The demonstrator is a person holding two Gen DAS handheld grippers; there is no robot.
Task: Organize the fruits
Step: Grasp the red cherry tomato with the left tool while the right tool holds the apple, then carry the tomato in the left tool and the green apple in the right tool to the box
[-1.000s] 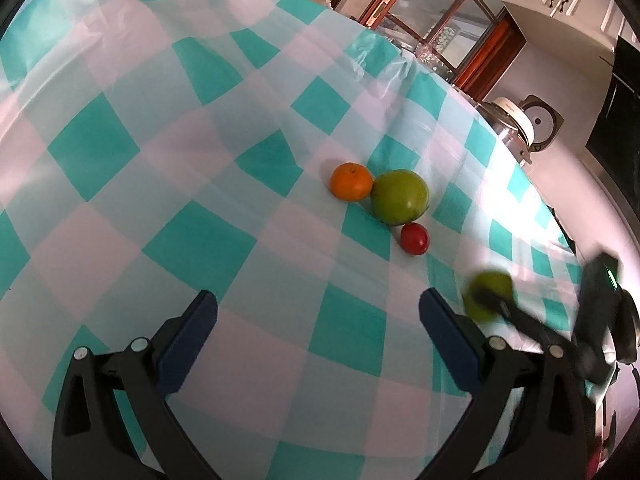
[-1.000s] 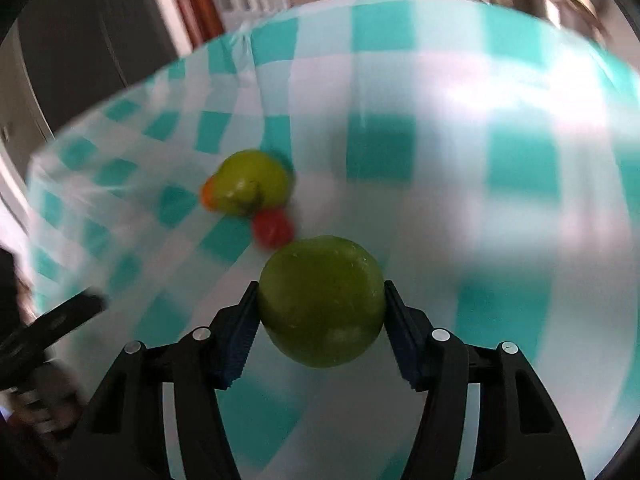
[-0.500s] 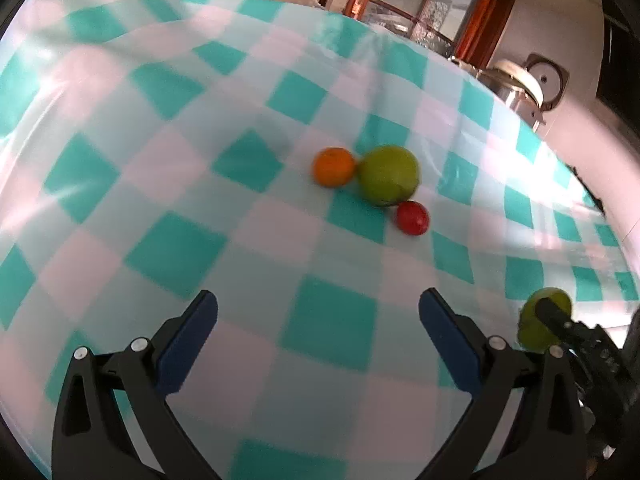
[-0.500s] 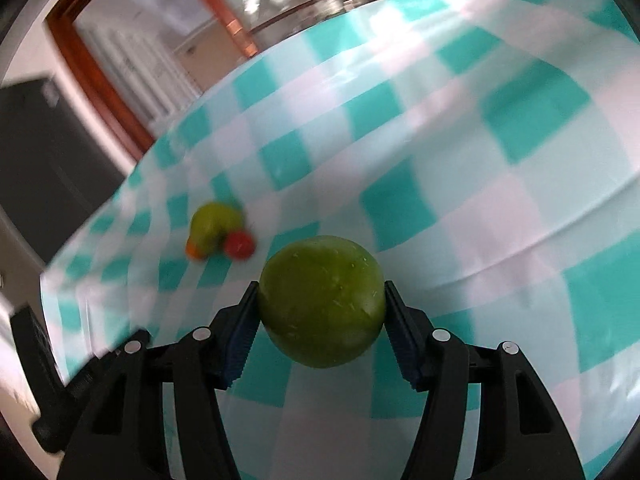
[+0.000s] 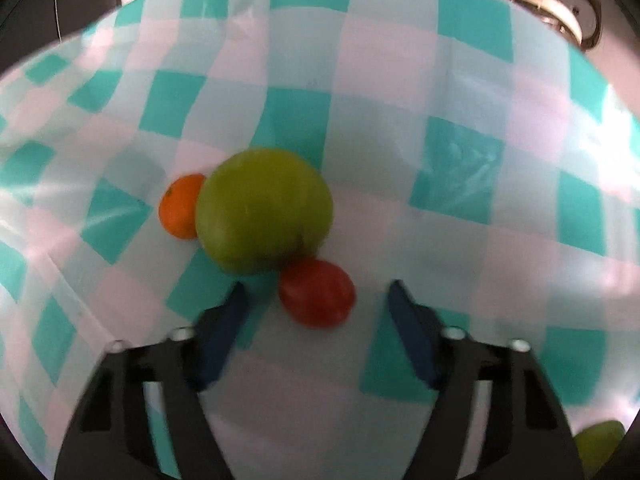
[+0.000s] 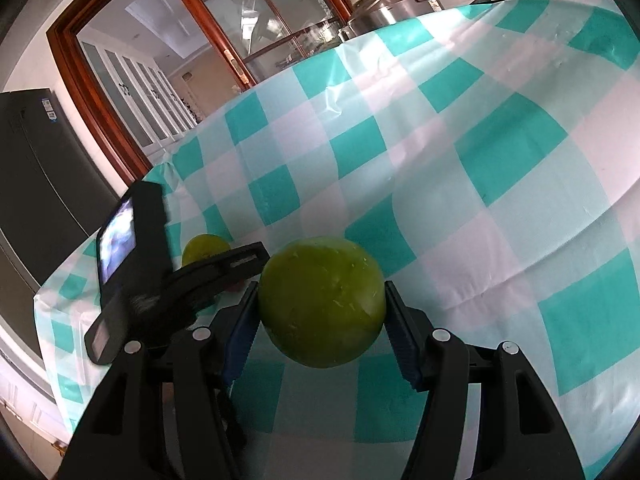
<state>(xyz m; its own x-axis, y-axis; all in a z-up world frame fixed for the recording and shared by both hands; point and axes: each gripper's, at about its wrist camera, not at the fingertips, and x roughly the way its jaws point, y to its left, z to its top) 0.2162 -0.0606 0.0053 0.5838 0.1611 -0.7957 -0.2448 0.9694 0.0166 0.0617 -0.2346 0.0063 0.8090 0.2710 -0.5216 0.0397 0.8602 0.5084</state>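
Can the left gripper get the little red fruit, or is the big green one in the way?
Probably yes. The red fruit lies just ahead of the left gripper, whose jaws have just been closing; the green fruit touches only its far side.

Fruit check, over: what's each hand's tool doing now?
Left gripper open, fingers just closing in around red tomato, no contact. Right gripper clamped on green fruit. Big green fruit and orange crowd the tomato.

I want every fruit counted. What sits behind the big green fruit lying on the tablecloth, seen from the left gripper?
An orange pokes out behind the big green fruit, its right part covered. Checked tablecloth lies beyond. Anything else directly behind the fruit cannot be seen.
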